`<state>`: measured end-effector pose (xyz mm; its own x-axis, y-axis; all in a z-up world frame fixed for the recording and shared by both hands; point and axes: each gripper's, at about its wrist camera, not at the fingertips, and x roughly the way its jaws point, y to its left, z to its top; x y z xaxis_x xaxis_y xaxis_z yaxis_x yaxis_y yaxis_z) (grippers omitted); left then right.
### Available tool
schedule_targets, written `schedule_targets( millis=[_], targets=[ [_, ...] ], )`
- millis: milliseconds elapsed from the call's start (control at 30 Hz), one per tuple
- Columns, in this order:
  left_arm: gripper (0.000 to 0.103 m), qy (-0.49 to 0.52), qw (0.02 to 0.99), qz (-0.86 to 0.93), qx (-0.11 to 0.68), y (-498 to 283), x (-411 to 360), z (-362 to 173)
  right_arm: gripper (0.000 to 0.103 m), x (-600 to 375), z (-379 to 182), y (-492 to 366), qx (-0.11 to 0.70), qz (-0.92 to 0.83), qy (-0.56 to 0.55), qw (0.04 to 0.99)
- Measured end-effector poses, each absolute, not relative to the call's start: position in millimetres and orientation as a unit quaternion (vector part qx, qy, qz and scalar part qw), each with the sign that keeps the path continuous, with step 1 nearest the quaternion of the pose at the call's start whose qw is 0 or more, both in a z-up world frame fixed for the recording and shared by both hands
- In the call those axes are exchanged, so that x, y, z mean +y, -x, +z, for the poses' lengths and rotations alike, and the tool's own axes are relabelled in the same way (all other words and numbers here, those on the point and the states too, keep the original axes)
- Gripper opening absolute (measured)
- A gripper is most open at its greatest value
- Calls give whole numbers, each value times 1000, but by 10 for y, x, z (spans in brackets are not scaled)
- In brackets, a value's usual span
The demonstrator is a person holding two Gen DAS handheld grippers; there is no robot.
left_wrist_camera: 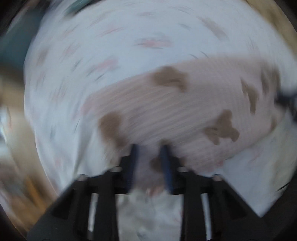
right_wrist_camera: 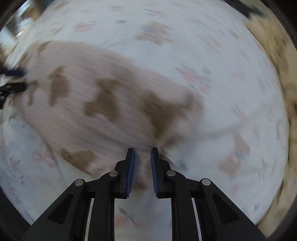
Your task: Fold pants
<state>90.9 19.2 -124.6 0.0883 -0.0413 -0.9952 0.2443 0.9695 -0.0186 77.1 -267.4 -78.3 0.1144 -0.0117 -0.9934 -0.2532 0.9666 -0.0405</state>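
Note:
Small pink ribbed pants point(left_wrist_camera: 167, 103) with brown bear shapes lie on a white bedsheet with a pink bow print point(left_wrist_camera: 111, 37). My left gripper point(left_wrist_camera: 149, 148) is shut on the near edge of the pants, with cloth between its blue pads. In the right wrist view the same pants point(right_wrist_camera: 104, 96) stretch to the left. My right gripper point(right_wrist_camera: 142, 151) is shut on their near end, cloth bunched between the pads. The left gripper shows at the far left edge of the right wrist view point(right_wrist_camera: 11, 81). Both views are motion-blurred.
The printed sheet point(right_wrist_camera: 213, 55) covers nearly all the surface. A tan fuzzy blanket point(right_wrist_camera: 274, 55) lies along the right side. Something dark lies at the far edge point(left_wrist_camera: 78, 7). A wooden floor or frame shows at the left point(left_wrist_camera: 16, 129).

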Motion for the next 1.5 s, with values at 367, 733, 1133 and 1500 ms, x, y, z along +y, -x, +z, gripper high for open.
schedule_targets(
  millis=[367, 733, 1133, 1500],
  targets=[
    [14, -20, 777, -125, 616, -1003, 2, -1423, 16, -2387, -806, -1224, 617, 132, 12, 776],
    [58, 134, 795, -28, 591, -903, 895, -1137, 18, -3738, -633, -1075, 589, -11, -233, 774],
    [84, 51, 779, -112, 615, -979, 411, -1534, 82, -3088, -978, -1110, 634, 97, -190, 743],
    [11, 36, 774, -178, 606, -919, 130, -1337, 15, -2769, -857, -1070, 617, 150, -139, 760]
  ],
)
